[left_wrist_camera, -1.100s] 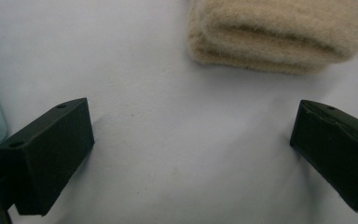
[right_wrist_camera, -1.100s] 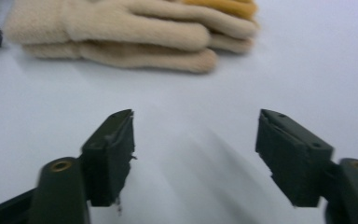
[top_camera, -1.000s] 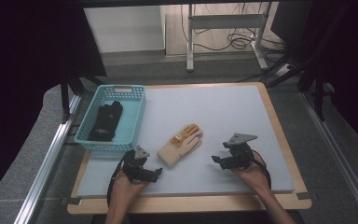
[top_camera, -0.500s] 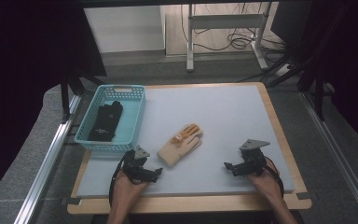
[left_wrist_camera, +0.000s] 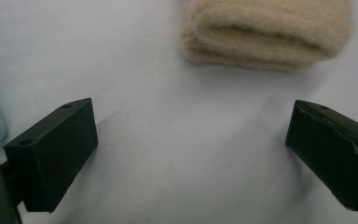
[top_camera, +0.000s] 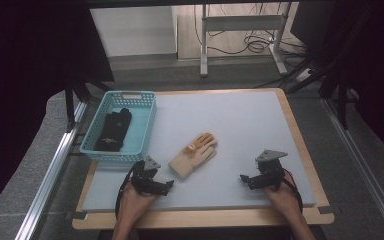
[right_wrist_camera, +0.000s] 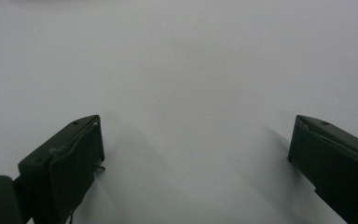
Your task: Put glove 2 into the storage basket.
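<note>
We see a wooden table (top_camera: 300, 130) topped with a pale grey mat (top_camera: 240, 125) that covers nearly all of it, leaving a wood border. On the mat, a teal basket (top_camera: 145, 125) sits at the far left corner, and a beige glove (top_camera: 194, 155) with orange fingertips lies flat near the middle, just beside the basket's near right corner.

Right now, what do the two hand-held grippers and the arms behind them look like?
Both are black. The left hand-held gripper and the right hand-held gripper each carry a grey three-cornered plate on top and trail a thin dark cable. Seen close, each has two blocky black jaws with small screw holes. The forearms are bare, with no sleeves showing.
</note>
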Demonstrator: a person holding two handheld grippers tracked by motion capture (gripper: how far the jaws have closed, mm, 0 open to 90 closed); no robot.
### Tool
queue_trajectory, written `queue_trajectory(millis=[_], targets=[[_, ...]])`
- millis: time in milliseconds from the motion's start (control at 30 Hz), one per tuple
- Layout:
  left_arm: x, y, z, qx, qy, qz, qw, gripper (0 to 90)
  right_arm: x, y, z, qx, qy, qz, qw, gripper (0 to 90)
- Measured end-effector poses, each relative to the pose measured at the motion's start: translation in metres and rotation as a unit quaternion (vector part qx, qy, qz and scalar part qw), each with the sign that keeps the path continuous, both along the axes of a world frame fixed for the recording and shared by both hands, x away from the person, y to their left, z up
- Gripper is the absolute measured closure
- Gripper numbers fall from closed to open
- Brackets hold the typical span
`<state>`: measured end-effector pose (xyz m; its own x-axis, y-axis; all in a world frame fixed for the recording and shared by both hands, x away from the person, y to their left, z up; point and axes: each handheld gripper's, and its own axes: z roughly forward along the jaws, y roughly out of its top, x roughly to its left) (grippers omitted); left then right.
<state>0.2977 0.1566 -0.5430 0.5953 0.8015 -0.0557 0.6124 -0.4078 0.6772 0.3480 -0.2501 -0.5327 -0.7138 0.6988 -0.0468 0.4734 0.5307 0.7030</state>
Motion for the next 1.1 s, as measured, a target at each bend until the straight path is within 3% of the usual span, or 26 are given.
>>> queue_trajectory(millis=[100, 200, 333, 567, 733, 867, 967, 1100], targets=[[0.001, -0.004, 0.008, -0.010, -0.004, -0.014, 0.9998, 2.0, 0.000, 0.000, 0.000, 0.000, 0.000, 0.000, 1.0000, 3.1], [0.006, -0.012, 0.017, -0.003, -0.010, -0.027, 0.9996, 1.1, 0.000, 0.000, 0.000, 0.000, -0.001, 0.000, 1.0000, 3.2], [0.017, -0.023, 0.030, -0.022, -0.010, -0.043, 0.9988, 0.0, 0.000, 0.000, 0.000, -0.001, -0.001, 0.000, 1.0000, 3.2], [0.048, -0.054, 0.045, -0.003, -0.002, -0.075, 0.9972, 0.0, 0.000, 0.000, 0.000, -0.001, -0.001, 0.001, 1.0000, 3.2], [0.069, -0.076, 0.041, 0.026, 0.015, -0.082, 0.9962, 0.0, 0.000, 0.000, 0.000, -0.002, -0.002, 0.001, 1.0000, 3.2], [0.084, -0.086, 0.033, 0.032, 0.036, -0.085, 0.9952, 0.0, 0.000, 0.000, 0.000, 0.000, -0.001, 0.000, 1.0000, 3.2], [0.089, -0.092, 0.026, 0.039, 0.049, -0.089, 0.9940, 0.7, 0.000, 0.000, 0.000, 0.000, -0.001, 0.000, 1.0000, 3.3], [0.092, -0.094, 0.019, 0.050, 0.053, -0.089, 0.9934, 2.3, 0.000, 0.000, 0.000, 0.000, -0.002, 0.000, 1.0000, 3.3]])
